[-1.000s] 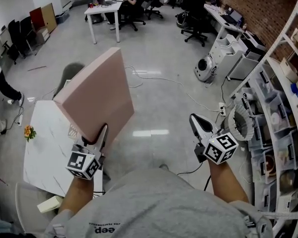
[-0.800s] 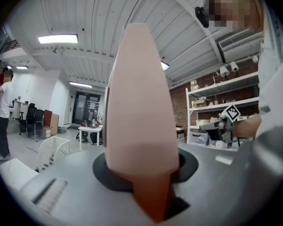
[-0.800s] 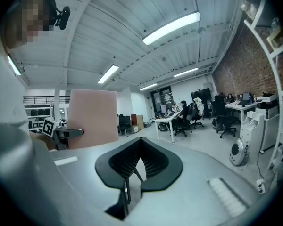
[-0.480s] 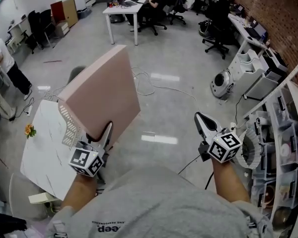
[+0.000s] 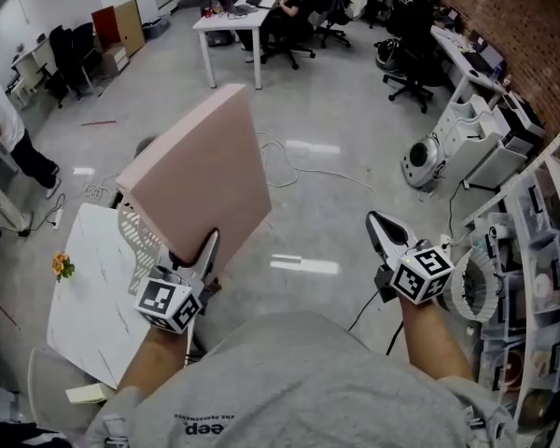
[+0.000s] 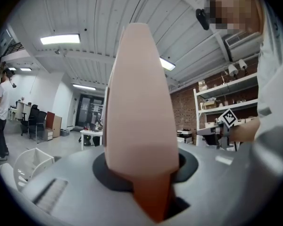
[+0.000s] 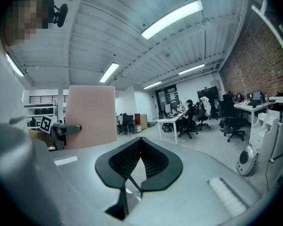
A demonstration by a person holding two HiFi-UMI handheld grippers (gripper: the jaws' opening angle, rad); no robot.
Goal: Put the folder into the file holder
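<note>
My left gripper is shut on the lower edge of a large pink folder and holds it upright and tilted, above the right edge of a white table. In the left gripper view the folder fills the space between the jaws. A white mesh file holder stands on the table, just left of the folder and partly hidden by it; the file holder also shows low at the left. My right gripper hangs over the floor, its tips touching with nothing between them.
A small orange flower lies on the table's left side. A person stands at the far left. Desks and office chairs fill the back, cables cross the floor, and shelving lines the right.
The folder and my left gripper have shifted a little to the right, and the file holder has come out from behind the folder. The right gripper has hardly moved.
</note>
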